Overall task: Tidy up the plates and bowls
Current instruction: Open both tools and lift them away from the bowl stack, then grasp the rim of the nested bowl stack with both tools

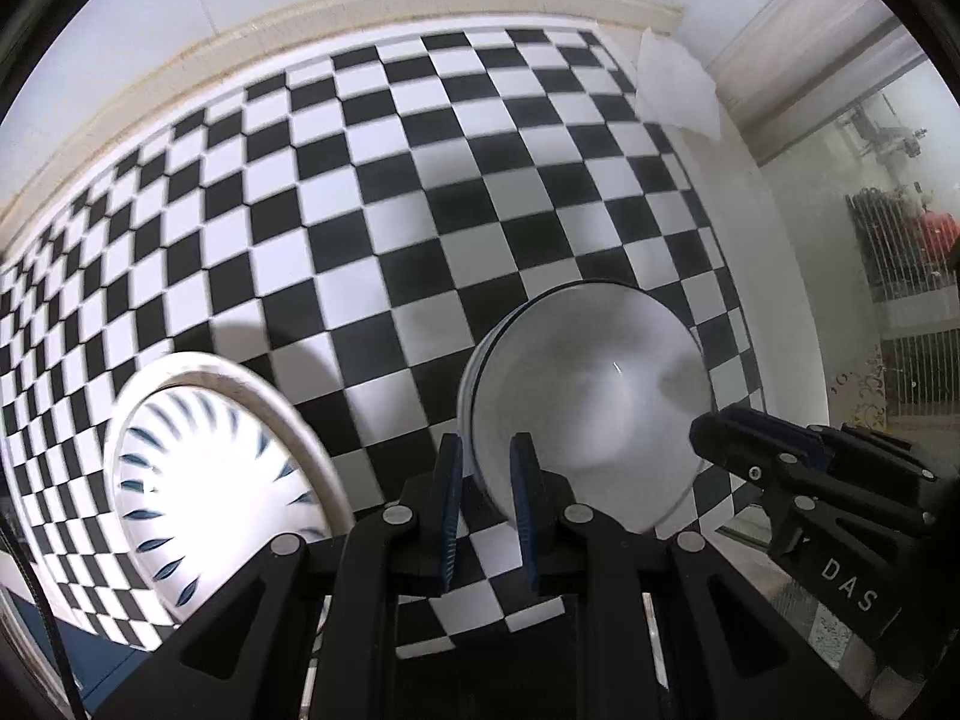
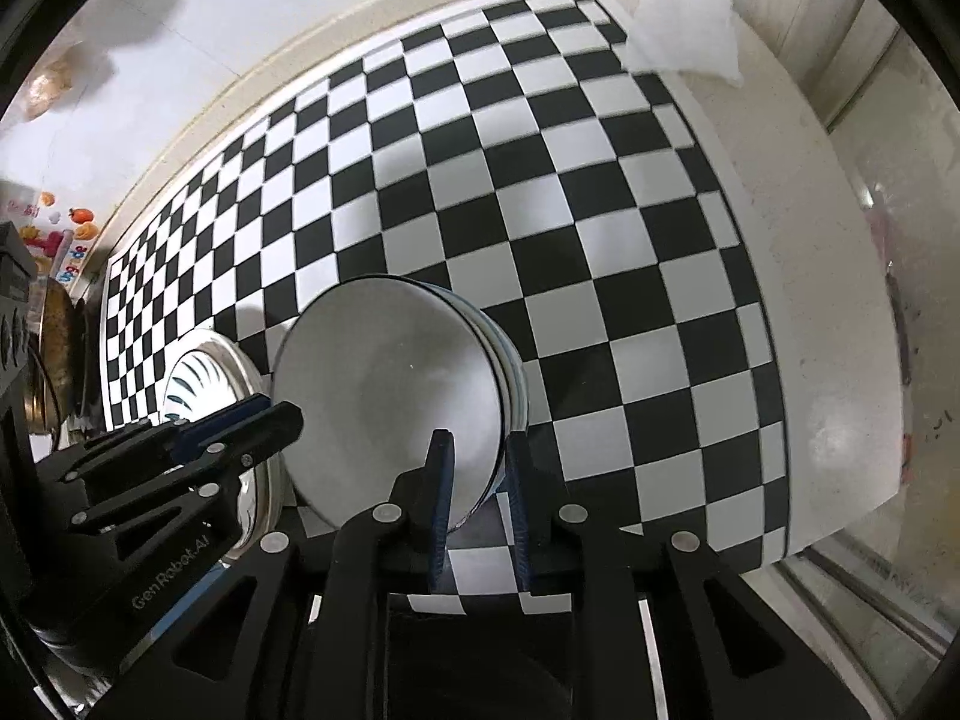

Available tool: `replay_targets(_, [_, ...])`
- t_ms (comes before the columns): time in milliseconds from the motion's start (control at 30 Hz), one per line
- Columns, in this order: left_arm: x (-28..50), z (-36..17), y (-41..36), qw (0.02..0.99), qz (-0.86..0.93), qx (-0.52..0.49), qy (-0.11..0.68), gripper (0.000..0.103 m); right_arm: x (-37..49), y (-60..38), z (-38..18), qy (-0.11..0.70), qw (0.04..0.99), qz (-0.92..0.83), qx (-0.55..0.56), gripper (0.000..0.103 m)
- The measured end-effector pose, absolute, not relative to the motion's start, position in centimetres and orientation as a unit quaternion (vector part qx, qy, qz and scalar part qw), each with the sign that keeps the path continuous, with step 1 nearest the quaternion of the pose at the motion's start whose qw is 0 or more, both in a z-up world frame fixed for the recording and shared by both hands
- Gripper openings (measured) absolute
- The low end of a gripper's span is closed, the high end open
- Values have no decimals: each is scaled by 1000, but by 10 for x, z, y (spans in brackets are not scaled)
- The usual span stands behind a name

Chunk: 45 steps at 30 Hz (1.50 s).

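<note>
Both grippers pointed steeply down over checkered desk [image 2: 600, 192].
Left gripper [image 1: 487, 498]: jaws nearly shut, pinching near rim of bowl stack [image 1: 588, 396].
Right gripper [image 2: 477, 498]: jaws narrow, straddling opposite rim of bowl stack [image 2: 390, 396]; whether pads pressed, could not tell.
Stack looked tilted, likely raised off desk.
Plate [image 1: 216, 480], blue-patterned, lay just beside stack on left.
Judgement: keep both rims level, lift evenly, confirm right grip first; uneven pull could slide nested bowls apart. Avoid clipping plate.
</note>
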<state>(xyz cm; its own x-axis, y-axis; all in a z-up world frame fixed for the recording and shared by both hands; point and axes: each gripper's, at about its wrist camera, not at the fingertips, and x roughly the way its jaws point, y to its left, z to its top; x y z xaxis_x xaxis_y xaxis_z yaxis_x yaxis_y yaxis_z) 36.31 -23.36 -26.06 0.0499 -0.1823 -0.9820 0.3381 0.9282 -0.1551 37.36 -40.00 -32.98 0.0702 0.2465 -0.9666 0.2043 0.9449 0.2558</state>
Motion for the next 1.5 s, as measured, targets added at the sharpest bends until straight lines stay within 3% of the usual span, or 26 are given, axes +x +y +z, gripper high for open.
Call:
replay_targets(100, [348, -239, -226, 734, -185, 64, 651, 15, 361, -394, -306, 667, 730, 17, 150, 20])
replay_targets(300, [314, -190, -202, 770, -188, 70, 606, 25, 326, -379, -251, 625, 769, 26, 135, 52])
replay_targets(400, [299, -167, -189, 783, -192, 58, 589, 46, 310, -373, -228, 610, 781, 29, 133, 65])
replay_targets(467, [291, -154, -182, 793, -192, 57, 575, 73, 300, -369, -214, 601, 788, 31, 129, 76])
replay_targets(567, [281, -137, -174, 807, -189, 53, 558, 85, 286, -366, -197, 589, 798, 24, 124, 81])
replay_targets(867, [249, -109, -154, 823, -188, 39, 534, 93, 249, -354, -156, 566, 817, 23, 105, 86])
replay_targets(1500, [240, -95, -143, 836, -166, 29, 523, 93, 230, -356, -122, 529, 843, 18, 95, 90])
